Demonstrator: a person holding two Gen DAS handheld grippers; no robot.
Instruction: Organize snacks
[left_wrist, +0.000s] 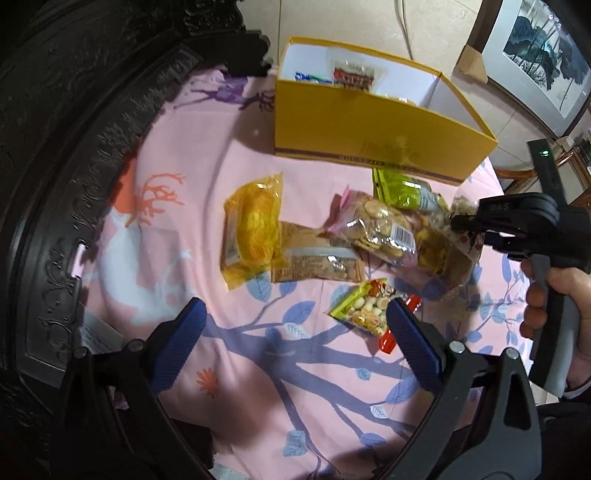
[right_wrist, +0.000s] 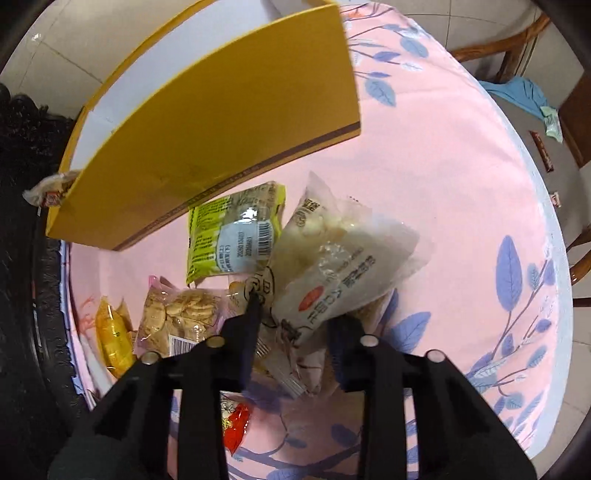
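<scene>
The right gripper (right_wrist: 291, 325) is clamped on the white packet (right_wrist: 343, 258), which lies just in front of the yellow box (right_wrist: 221, 122). The left gripper (left_wrist: 295, 343) hangs spread and empty, nearer the camera than the box, over the nut packet (left_wrist: 365, 310). Best to lift straight, clearing the green packet (right_wrist: 229, 232) by the box wall, and release only once over the box's open top.

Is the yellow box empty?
No, the yellow box already has snack packets standing inside it in the left wrist view.
</scene>
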